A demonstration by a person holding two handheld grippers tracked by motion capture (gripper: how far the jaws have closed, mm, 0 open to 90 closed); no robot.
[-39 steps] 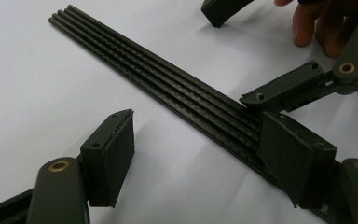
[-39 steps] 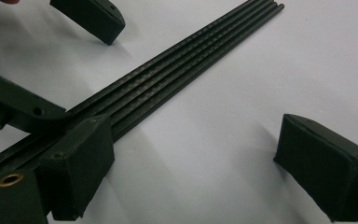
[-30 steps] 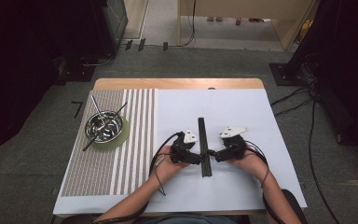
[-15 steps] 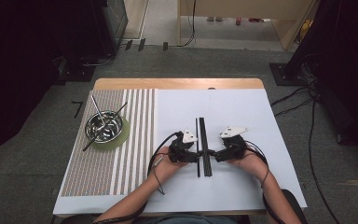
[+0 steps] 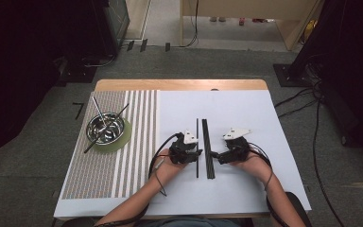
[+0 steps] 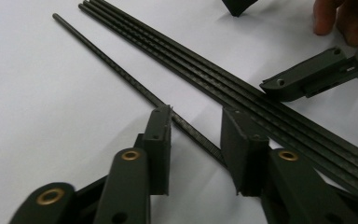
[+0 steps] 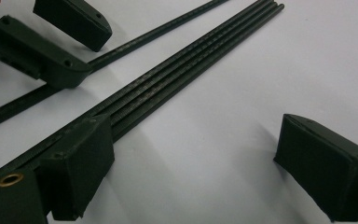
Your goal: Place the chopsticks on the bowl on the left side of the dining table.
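A: Where the forearms come in at the near edge, what do the hands hold?

B: The left gripper (image 5: 194, 154) straddles a single black rod (image 5: 197, 146); its jaws have just been closing, narrow now, pads apparently not yet pressing it. The right gripper (image 5: 216, 156) stands wide, one jaw against the bundle of rods (image 5: 208, 147).

A: And farther off?

B: Both lie on the white sheet (image 5: 246, 118), just apart. Far left, a metal bowl (image 5: 105, 127) holds sticks.
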